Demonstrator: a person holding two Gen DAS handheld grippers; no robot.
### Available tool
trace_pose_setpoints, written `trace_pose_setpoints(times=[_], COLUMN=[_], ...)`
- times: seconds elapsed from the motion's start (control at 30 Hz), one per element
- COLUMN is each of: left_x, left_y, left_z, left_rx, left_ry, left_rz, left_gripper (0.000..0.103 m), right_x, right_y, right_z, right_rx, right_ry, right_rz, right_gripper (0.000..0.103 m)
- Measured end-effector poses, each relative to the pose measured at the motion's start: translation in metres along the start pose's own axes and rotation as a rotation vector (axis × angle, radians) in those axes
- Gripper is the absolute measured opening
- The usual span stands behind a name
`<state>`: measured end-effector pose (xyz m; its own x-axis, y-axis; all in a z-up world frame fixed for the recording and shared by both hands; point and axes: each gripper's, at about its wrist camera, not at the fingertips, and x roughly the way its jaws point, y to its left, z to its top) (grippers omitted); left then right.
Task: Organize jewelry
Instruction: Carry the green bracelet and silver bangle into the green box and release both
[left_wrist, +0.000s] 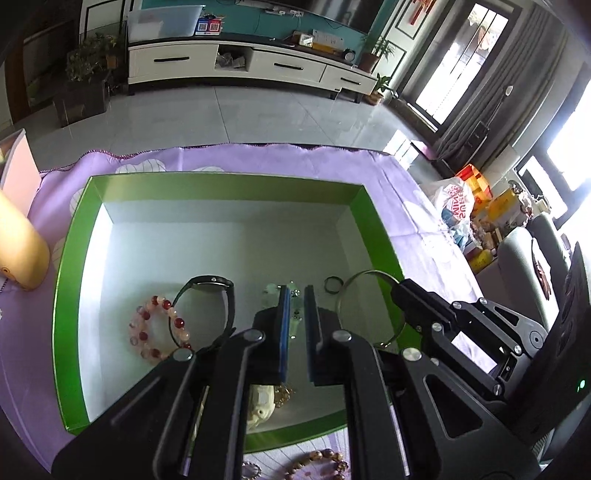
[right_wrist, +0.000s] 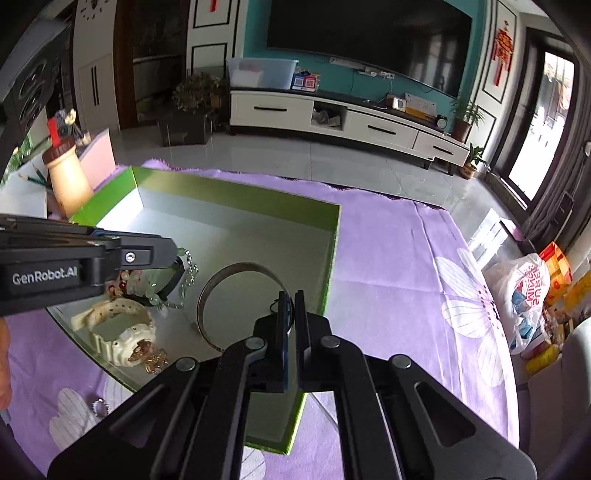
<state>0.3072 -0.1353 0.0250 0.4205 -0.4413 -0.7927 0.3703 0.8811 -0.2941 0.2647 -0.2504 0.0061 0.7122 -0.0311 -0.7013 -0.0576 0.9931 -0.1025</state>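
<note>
Green box (left_wrist: 70, 295) open on purple-clothed surface (left_wrist: 406, 206), white floor inside. Left claw (left_wrist: 295, 291) over box middle, jaws narrowly apart, pale green bead bracelet (left_wrist: 271, 291) and chain showing in the gap; grip on them not determinable. Right claw (right_wrist: 291, 299) at box's right wall, jaws nearly together on rim of metal bangle (right_wrist: 236, 269); small dark ring (left_wrist: 333, 285) just beside. Black watch (left_wrist: 212, 291) overlapping red-and-pink bead bracelet (left_wrist: 155, 328) at left. White watch (right_wrist: 122, 332) and gold trinket (right_wrist: 155, 360) near front wall. Brown bead bracelet (left_wrist: 321, 461) outside box, on the cloth.
</note>
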Motion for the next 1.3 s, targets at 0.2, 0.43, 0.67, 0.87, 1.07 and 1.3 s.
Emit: trace_pose_setpoints(times=[0.2, 0.43, 0.67, 0.87, 1.07, 1.3], left_x=[0.014, 0.025, 0.032, 0.034, 0.034, 0.034], left_y=[0.001, 0.003, 0.001, -0.001, 0.0, -0.004], left_z=[0.001, -0.004, -0.008, -0.009, -0.009, -0.011], left_rx=[0.015, 0.018, 0.035, 0.041, 0.044, 0.058], left_ry=[0.024, 0.047, 0.061, 0.063, 0.063, 0.058], left_rz=[0.024, 0.045, 0.059, 0.067, 0.079, 0.09], left_gripper=[0.007, 0.007, 0.007, 0.007, 0.008, 0.008], right_x=[0.013, 0.022, 0.028, 0.029, 0.029, 0.029], right_y=[0.008, 0.011, 0.012, 0.012, 0.012, 0.011], right_z=[0.001, 0.001, -0.004, -0.004, -0.003, -0.003], right_rx=[-0.047, -0.068, -0.084, -0.076, -0.072, -0.069], right_ry=[0.025, 0.041, 0.061, 0.065, 0.066, 0.067], right_rz=[-0.007, -0.012, -0.009, 0.004, 0.009, 0.014], right_gripper=[0.003, 0.003, 0.003, 0.003, 0.004, 0.004])
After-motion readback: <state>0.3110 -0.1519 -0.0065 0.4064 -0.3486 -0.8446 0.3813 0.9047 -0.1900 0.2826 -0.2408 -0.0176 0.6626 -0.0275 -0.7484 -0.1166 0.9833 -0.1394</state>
